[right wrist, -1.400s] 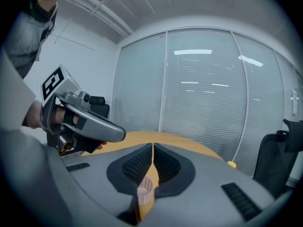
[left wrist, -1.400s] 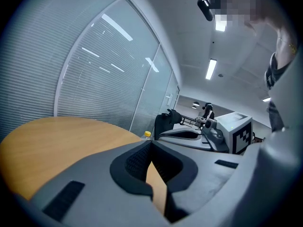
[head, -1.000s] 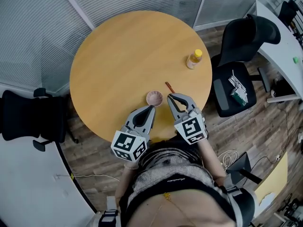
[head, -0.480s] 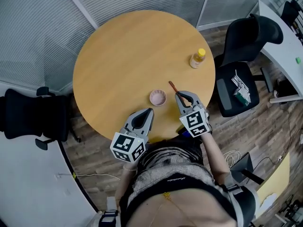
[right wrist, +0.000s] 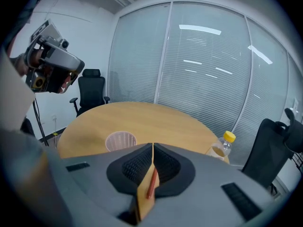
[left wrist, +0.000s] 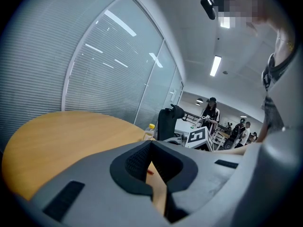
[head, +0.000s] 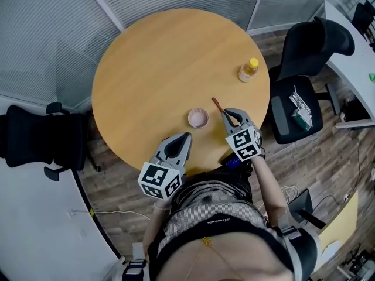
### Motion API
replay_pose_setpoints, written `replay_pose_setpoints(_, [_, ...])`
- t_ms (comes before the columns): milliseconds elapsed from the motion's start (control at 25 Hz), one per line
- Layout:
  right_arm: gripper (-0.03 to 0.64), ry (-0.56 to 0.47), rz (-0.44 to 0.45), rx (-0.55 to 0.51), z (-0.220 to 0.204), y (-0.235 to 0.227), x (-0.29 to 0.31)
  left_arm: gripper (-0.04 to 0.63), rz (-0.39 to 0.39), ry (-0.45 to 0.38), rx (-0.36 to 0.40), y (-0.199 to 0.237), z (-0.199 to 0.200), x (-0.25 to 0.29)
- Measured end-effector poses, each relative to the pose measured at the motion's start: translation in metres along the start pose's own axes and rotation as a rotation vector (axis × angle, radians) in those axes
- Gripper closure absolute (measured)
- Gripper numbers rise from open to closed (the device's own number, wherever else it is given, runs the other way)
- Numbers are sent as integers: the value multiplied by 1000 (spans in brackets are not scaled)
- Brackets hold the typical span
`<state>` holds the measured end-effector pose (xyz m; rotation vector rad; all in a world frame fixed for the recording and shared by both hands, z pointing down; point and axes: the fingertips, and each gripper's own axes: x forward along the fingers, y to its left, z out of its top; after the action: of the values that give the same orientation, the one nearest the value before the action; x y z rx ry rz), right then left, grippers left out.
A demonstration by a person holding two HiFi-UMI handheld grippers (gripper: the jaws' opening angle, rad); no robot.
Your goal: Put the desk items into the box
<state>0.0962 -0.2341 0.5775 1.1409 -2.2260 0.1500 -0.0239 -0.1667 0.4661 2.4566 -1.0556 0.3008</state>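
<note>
right gripper (head: 225, 113): clamped on the thin red-brown pencil (head: 215, 104), on the round wooden table (head: 164, 69)
left gripper (head: 186, 136): jaws together, empty, at the table's near edge
small pink ribbed cup (head: 198, 118): just beside the pencil

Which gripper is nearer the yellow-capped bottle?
Right. The right gripper is over the table, short of the bottle; the left gripper is farther off, at the near edge.

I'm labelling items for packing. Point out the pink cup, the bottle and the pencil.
pink cup (head: 198, 118): head view, on its inside.
bottle (head: 247, 72): head view, on its body below the cap.
pencil (head: 215, 103): head view, on its bare shaft.
</note>
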Motion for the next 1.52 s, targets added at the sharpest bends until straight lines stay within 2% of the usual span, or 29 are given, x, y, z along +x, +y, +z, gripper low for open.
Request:
replay_pose_setpoints(440, [594,95,36,16,-36,-5,27,577,51,2,-45,15,-7,-7])
replay_pose_setpoints(640, [592,118,48,71,-52,-4,37,577,73,0,-63,22,-10,-12])
replay_pose_setpoints(920, [592,189,72,80,-81,0,50,577,89,13,-80,23,-18,-13])
replay_pose_setpoints(1280, [591,217,83,141,-110,4,63,577,107,40,-99,24,-30,-17])
replay_pose_setpoints(1520, [586,240,62,130,-120,5,68,577,112,45,-103,25,-33,-23])
